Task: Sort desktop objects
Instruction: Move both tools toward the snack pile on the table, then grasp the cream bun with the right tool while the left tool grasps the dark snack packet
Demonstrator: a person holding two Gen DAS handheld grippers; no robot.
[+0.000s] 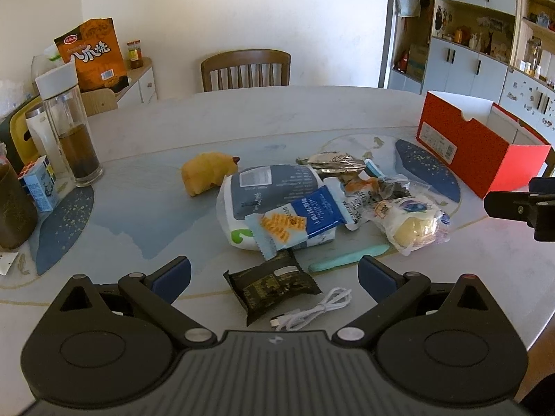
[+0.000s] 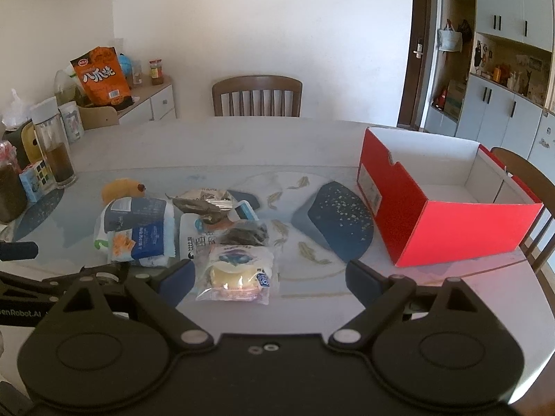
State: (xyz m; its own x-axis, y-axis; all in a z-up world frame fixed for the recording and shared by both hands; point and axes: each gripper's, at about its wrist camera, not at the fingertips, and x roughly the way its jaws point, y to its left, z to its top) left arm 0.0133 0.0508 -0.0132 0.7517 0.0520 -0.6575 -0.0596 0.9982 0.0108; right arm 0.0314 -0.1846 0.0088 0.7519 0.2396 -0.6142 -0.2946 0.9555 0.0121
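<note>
— Both grippers hang spread wide, gripping nothing. The right gripper (image 2: pixel 270 282) faces the clear bread packet (image 2: pixel 236 274), nearest in the snack pile.

— It should pinch the crinkled edge, then carry it to the red box (image 2: pixel 451 228).

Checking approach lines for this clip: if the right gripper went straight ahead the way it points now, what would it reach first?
Most likely the clear-wrapped pastry packet, which lies just ahead of the open right gripper, left of centre between its fingers. The dark snack packet sits behind it. Depth is hard to judge through the fisheye.
</note>
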